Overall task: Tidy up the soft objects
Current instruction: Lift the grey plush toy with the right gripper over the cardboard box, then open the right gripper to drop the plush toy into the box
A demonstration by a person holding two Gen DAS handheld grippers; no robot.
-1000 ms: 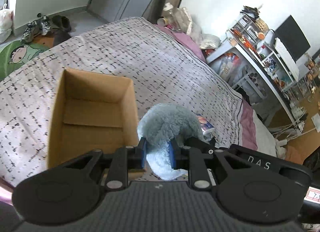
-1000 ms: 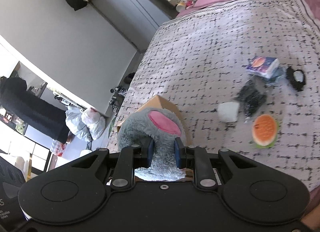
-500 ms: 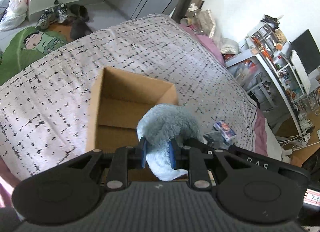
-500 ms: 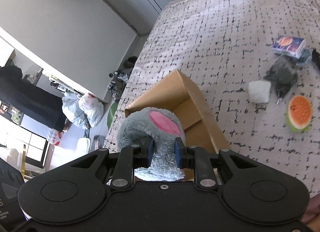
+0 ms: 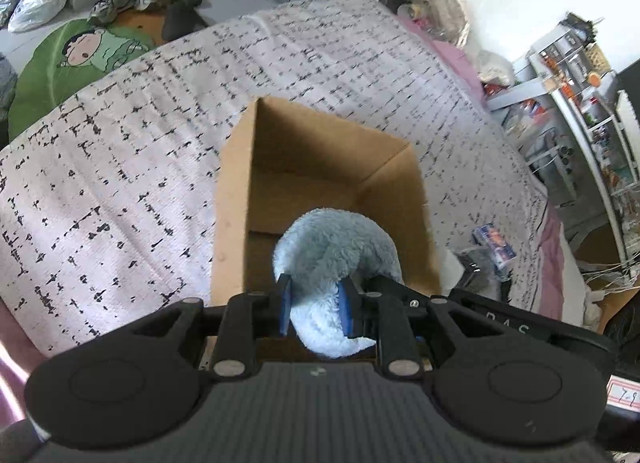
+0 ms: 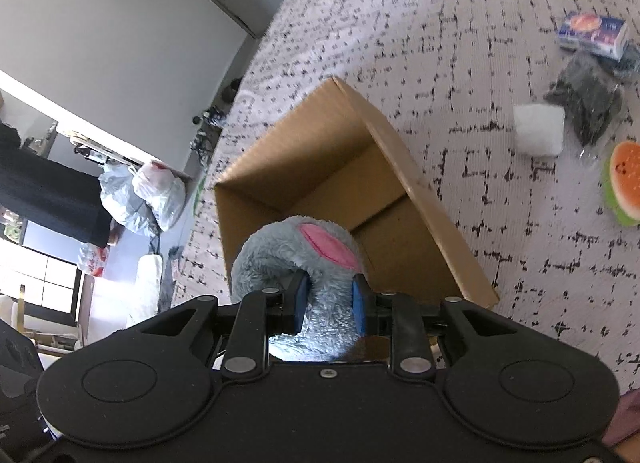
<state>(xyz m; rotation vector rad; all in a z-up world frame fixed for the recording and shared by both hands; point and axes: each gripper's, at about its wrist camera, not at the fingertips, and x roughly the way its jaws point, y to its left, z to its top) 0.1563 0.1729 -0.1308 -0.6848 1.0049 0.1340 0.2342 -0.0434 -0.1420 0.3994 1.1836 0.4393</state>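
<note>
Now holding a grey-blue plush toy (image 5: 336,259) between both tools, above the open cardboard box (image 5: 320,167) standing on the patterned bedspread (image 5: 120,183). Left gripper (image 5: 316,305) pinching the pale fluffy part narrowly; right gripper (image 6: 328,303) squeezing the part with the pink ear patch (image 6: 328,243), blue pads pressed into the fur on each side. Hanging over the near end of the box, with the opening lying forward and below both tools, its long axis running away from the left camera. Judging the coming move as lowering straight down and letting go, both tools seeming about equally near to the opening. Staying out on the bedspread, well apart from the box: a watermelon-slice toy (image 6: 624,187), a white soft block (image 6: 538,129), a dark plastic bag (image 6: 588,99) and a small printed pack (image 6: 592,35). Hiding the lower half of the toy and the near wall of the box behind the gripper bodies; not possible to tell whether the box floor under the toy is bare.
</note>
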